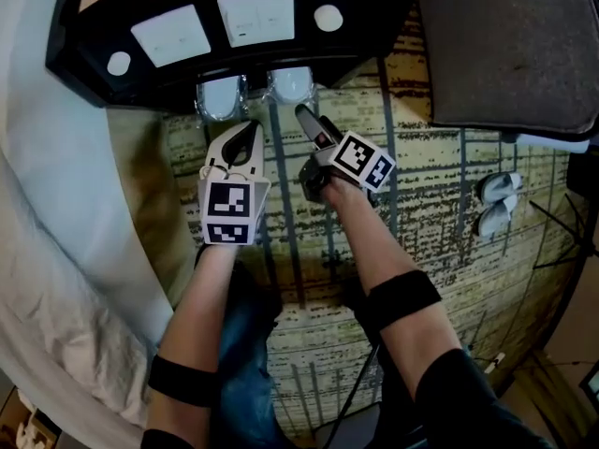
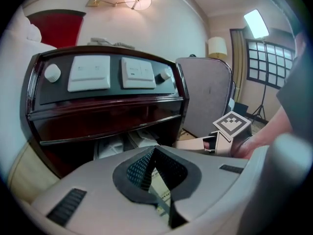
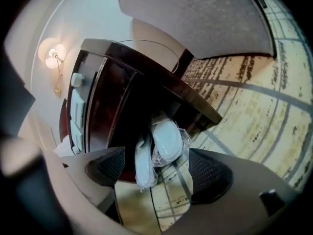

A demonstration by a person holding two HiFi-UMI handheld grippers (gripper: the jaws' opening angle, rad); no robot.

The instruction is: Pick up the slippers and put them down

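While you held both tools low before the dark wooden bedside cabinet, the two white slippers in clear plastic wrap lay side by side at its foot, partly tucked under it, at the edge of the beige striped carpet. Your left tool was clenched, jaws together with nothing between them, its tip just short of the nearer slipper. Your right tool stood released, jaws wide apart. Its own view framed both wrapped slippers between the jaws, ahead of them, untouched. A second pair of white slippers lay well apart to your right, near the grey upholstered chair.
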